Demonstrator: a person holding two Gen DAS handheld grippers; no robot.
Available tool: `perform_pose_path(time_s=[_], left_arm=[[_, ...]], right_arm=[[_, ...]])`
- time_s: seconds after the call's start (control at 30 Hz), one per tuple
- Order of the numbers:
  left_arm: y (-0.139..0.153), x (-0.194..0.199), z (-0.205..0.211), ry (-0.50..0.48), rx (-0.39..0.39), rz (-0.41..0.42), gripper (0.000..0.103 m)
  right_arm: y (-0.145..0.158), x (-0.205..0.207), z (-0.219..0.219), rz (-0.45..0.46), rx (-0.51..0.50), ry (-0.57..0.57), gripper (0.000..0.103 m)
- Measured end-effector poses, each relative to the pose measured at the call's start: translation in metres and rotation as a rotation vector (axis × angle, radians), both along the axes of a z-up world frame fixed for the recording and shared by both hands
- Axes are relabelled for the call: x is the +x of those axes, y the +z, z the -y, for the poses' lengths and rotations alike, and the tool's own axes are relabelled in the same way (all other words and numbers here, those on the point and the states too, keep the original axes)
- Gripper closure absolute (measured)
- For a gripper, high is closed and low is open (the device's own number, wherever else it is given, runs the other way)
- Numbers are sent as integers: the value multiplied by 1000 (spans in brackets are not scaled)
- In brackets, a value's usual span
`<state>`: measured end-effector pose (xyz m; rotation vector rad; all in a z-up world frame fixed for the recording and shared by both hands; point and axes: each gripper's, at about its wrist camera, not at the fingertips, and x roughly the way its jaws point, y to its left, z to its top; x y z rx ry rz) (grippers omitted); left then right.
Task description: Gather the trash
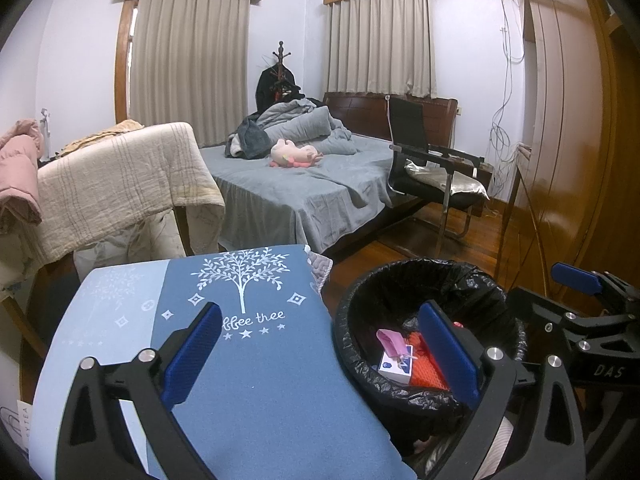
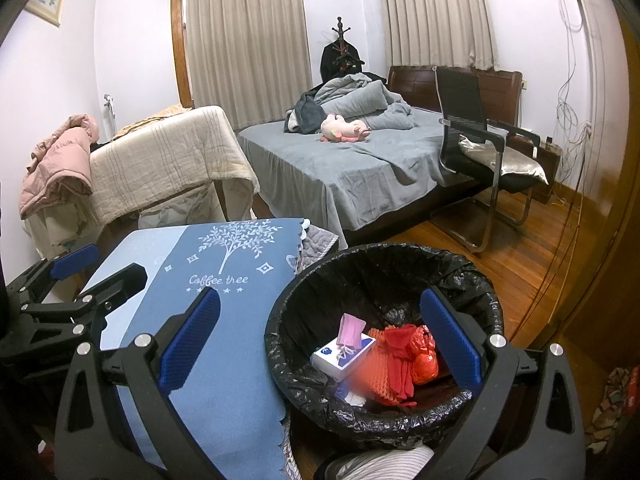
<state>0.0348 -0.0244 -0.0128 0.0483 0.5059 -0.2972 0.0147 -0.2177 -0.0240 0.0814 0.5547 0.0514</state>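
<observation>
- Both tools, the left gripper and right gripper, are spread wide and hold nothing.
- The trash (red wrappers, a white box, a pink scrap) lies inside the black-lined bin; it looks light and crushable, best pinched at a loose edge.
- The bin stands on a wooden floor just beside a blue cloth-covered table, with a grey bed beyond.

Two curtained windows are seen across the top of the frame. One bed, one plush toy and one chair are counted mid-frame. One bin is seen at lower centre, with one white box and one pink mask counted inside.
</observation>
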Motion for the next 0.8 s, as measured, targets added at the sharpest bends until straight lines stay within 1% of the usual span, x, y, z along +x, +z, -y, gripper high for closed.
perform_pose_path(time_s=[0.63,0.8], left_arm=[[1,0,-3,1,1,-7,6],[1,-1,-7,2,0,-9,6]], right_arm=[[-7,-1,-11,-11,4,-2,5],[-10,-1,-5,-11,8,-3,5]])
